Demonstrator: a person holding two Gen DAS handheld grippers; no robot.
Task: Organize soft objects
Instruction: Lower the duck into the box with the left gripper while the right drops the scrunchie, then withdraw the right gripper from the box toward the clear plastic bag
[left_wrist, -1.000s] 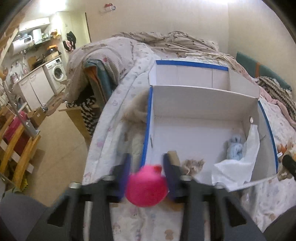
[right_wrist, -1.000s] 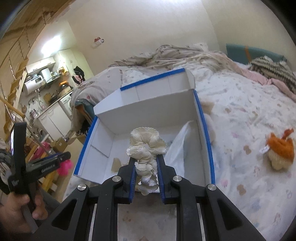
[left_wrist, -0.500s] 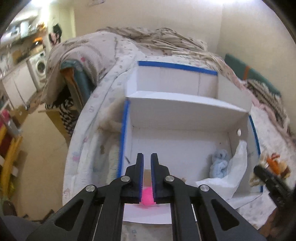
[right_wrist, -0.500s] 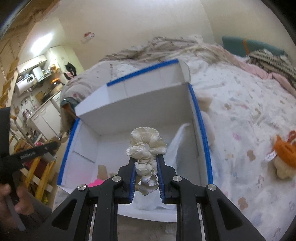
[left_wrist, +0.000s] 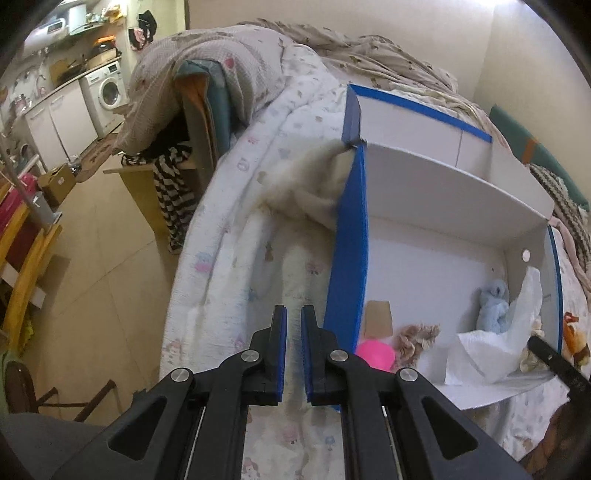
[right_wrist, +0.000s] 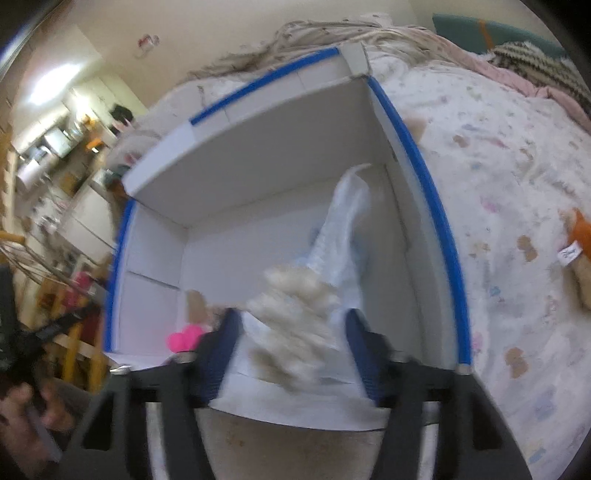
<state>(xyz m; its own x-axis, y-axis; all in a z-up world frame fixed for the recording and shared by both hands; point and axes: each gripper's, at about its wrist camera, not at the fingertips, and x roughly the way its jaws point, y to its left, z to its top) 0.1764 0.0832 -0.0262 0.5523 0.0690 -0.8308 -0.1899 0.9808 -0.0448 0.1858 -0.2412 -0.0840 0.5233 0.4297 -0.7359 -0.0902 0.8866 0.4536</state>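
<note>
From the left wrist camera, the left gripper (left_wrist: 293, 321) has its jaws closed with only a thin slit between them and nothing in it. It hangs over the printed bedspread (left_wrist: 258, 236), just left of the blue-edged side wall of the white box (left_wrist: 436, 266) that sits on the bed. Right of the jaws, inside the box near its front left corner, lies the pink ball (left_wrist: 375, 355), and touching its right side a small tan fluffy toy (left_wrist: 415, 338). Further right in the box a light blue plush (left_wrist: 491, 304) rests by the right wall, next to a crumpled white bag (left_wrist: 495, 343). Ahead and left of the jaws, a cream fluffy cloth (left_wrist: 310, 184) is bunched against the outside of the box.

From the right wrist camera, which is blurred, the right gripper (right_wrist: 291, 325) has just been opening; its jaws stand wide apart over the front edge of the box. The cream frilly scrunchie (right_wrist: 295, 314) is between them, and neither pad appears to press on it. Beyond the jaws the white bag rises toward the far right corner. Left of the jaws the pink ball lies in the box. Well to the right, on the bedspread, is an orange stuffed toy (right_wrist: 578, 254). At the lower left a hand (right_wrist: 37, 410) holds the other gripper.
</note>
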